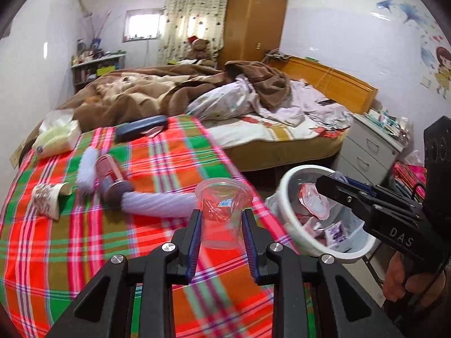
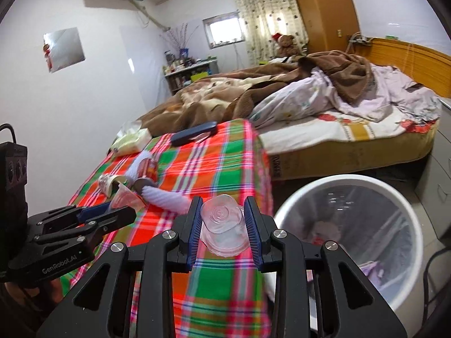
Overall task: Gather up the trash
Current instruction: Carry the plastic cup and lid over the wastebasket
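Note:
My left gripper [image 1: 221, 229] is shut on a clear plastic cup [image 1: 222, 211], held upright above the plaid-covered table [image 1: 141, 225]. My right gripper [image 2: 224, 225] is shut on a clear plastic lid or small cup [image 2: 224, 225] near the table's right edge. In the left wrist view the right gripper [image 1: 338, 183] reaches over the white trash bin [image 1: 296, 231], which holds wrappers. In the right wrist view the bin [image 2: 406, 281] stands low to the right, and the left gripper [image 2: 118, 211] shows with its cup [image 2: 124, 197]. A crumpled paper cup [image 1: 46, 197] lies on the table.
On the table lie a tissue pack [image 1: 56, 138], a dark glasses case [image 1: 141, 129], a jump rope with purple handles [image 1: 157, 205] and a can-like cylinder [image 1: 108, 169]. A messy bed [image 1: 239, 104] stands behind, with a nightstand [image 1: 372, 149] to the right.

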Tool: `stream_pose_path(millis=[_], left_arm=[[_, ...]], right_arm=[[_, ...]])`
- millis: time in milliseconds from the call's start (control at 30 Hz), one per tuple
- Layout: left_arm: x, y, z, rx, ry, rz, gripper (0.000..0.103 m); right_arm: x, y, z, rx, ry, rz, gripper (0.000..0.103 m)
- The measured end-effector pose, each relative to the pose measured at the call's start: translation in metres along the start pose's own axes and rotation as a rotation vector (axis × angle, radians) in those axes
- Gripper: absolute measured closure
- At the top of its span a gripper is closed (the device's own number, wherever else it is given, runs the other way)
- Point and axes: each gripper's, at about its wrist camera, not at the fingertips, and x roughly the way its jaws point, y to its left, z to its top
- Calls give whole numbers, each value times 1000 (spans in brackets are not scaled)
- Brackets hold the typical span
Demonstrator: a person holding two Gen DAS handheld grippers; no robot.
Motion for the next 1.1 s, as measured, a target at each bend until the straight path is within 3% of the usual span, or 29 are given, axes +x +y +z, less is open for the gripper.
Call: stream_pose_path(millis=[500,767,1100], left_arm=[[32,-85,9,118,38,-126,74],[66,-118,3,147,107,-192,74],[97,-145,-2,165,162,-229,74]], right_arm=[[-22,-68,-6,85,-21,-145,72],[-20,-105,-14,136,20,-221,72],[-12,-128,-28,165,91,-257,72]])
